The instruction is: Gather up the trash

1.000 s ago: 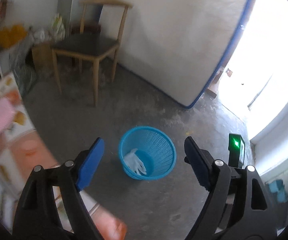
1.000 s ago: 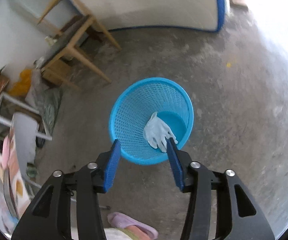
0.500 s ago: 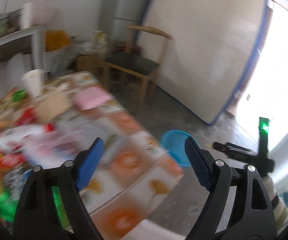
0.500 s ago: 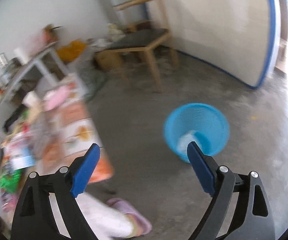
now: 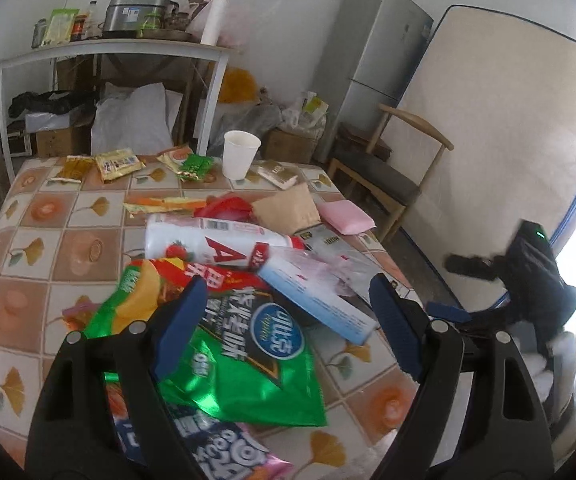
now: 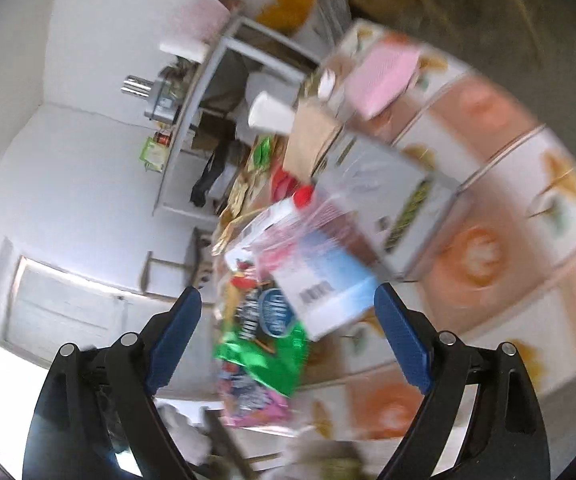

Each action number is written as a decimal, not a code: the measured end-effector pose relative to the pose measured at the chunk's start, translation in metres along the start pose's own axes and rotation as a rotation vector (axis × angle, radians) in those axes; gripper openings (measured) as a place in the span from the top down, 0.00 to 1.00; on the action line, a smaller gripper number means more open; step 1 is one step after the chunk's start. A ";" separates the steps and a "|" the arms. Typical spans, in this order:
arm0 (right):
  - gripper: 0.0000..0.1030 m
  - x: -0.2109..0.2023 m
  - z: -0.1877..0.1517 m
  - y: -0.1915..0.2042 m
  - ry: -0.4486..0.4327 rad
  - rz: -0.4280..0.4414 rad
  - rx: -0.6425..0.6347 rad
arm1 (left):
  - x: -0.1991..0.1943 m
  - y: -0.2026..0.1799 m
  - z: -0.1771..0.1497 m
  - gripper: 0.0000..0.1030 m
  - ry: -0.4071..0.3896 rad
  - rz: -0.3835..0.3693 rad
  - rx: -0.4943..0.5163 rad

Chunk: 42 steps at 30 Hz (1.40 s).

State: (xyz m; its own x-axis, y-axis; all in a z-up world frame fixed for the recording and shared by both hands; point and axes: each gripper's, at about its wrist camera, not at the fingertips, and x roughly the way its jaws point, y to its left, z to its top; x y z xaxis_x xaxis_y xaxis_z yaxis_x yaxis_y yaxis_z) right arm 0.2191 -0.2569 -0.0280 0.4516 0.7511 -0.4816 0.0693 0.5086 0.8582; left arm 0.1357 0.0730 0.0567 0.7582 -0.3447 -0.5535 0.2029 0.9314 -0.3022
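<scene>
The left hand-held gripper (image 5: 284, 320) hangs with its jaws spread wide and nothing between them, above a green snack bag (image 5: 244, 360) at the near edge of the table (image 5: 48, 248). The right hand-held gripper (image 6: 288, 328) is spread wide too and holds nothing — its view is tilted and blurred. The trash lies heaped on the tiled, leaf-patterned top: a pale blue box (image 5: 316, 300), a white bottle with a red label (image 5: 216, 244), a brown paper bag (image 5: 288, 210), a pink pad (image 5: 346, 218), small wrappers and a white paper cup (image 5: 240, 154) farther back. Beyond stand a white shelf (image 5: 104, 48), a grey fridge (image 5: 368, 64), a wooden chair (image 5: 388, 176) and a mattress (image 5: 500, 140) against the wall.
</scene>
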 end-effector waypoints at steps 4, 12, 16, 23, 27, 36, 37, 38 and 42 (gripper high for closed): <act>0.17 0.032 0.011 0.003 0.030 -0.012 0.096 | 0.007 0.005 0.003 0.23 0.004 -0.021 0.018; 0.17 0.081 0.026 -0.004 0.050 -0.090 0.227 | 0.027 0.015 0.006 0.28 0.039 -0.067 0.004; 0.17 0.096 0.034 -0.006 0.038 -0.114 0.241 | 0.035 0.023 0.009 0.32 0.055 -0.079 -0.017; 0.31 0.111 0.039 -0.012 0.028 -0.151 0.280 | 0.046 0.037 0.016 0.42 0.075 -0.097 -0.060; 0.45 0.111 0.038 -0.019 0.027 -0.145 0.309 | 0.045 0.044 0.023 0.42 0.067 -0.097 -0.074; 0.73 0.103 0.035 -0.031 0.037 -0.082 0.347 | 0.049 0.098 0.056 0.42 0.098 -0.063 -0.252; 0.76 0.103 0.035 -0.031 0.038 -0.075 0.350 | 0.052 0.109 0.059 0.42 0.113 -0.077 -0.297; 0.78 0.101 0.035 -0.032 0.036 -0.066 0.356 | 0.061 0.129 0.063 0.43 0.142 -0.101 -0.397; 0.85 0.096 0.034 -0.035 0.033 -0.032 0.367 | 0.093 0.186 0.062 0.42 0.239 -0.166 -0.704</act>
State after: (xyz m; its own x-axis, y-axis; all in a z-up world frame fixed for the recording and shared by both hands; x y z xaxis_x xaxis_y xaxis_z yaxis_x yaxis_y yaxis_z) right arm 0.2900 -0.2164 -0.0980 0.4155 0.7533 -0.5097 0.4001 0.3519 0.8462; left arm 0.2826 0.2214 -0.0027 0.5814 -0.5643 -0.5861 -0.2008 0.5985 -0.7755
